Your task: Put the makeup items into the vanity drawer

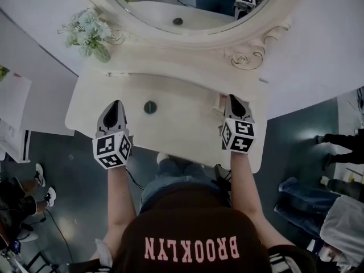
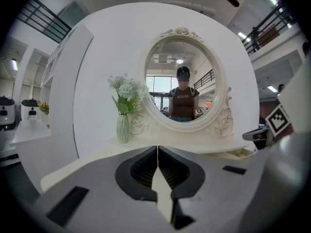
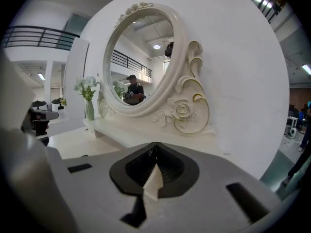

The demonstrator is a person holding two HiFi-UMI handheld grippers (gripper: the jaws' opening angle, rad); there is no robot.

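Left gripper [image 1: 116, 104]: the jaws are sitting pressed together in the left gripper view [image 2: 157, 148], pad against pad, with nothing between them. It is hanging over the left part of the vanity top.
Right gripper [image 1: 235, 99]: the jaws are likewise meeting tip to tip in the right gripper view [image 3: 155, 147] and gripping nothing. It is hanging over the right part of the top, near the back ledge.
Vanity table [image 1: 85, 110]: a cream top is lying under both grippers, with the person standing at its front edge.
Makeup item [image 1: 150, 107]: a small dark round thing is lying on the top between the two grippers, nearer the left one and touching neither.
Pinkish spot [image 1: 219, 102]: it is showing just beside the right gripper's tip and is too small to identify.
Drawer: I cannot tell from these views whether it is standing open.
Mirror [image 1: 193, 7]: an oval in a carved cream frame is standing at the back and reflecting the person.
Vase of flowers [image 1: 94, 36]: it is standing upright on the back ledge, left of the mirror [image 2: 182, 79].
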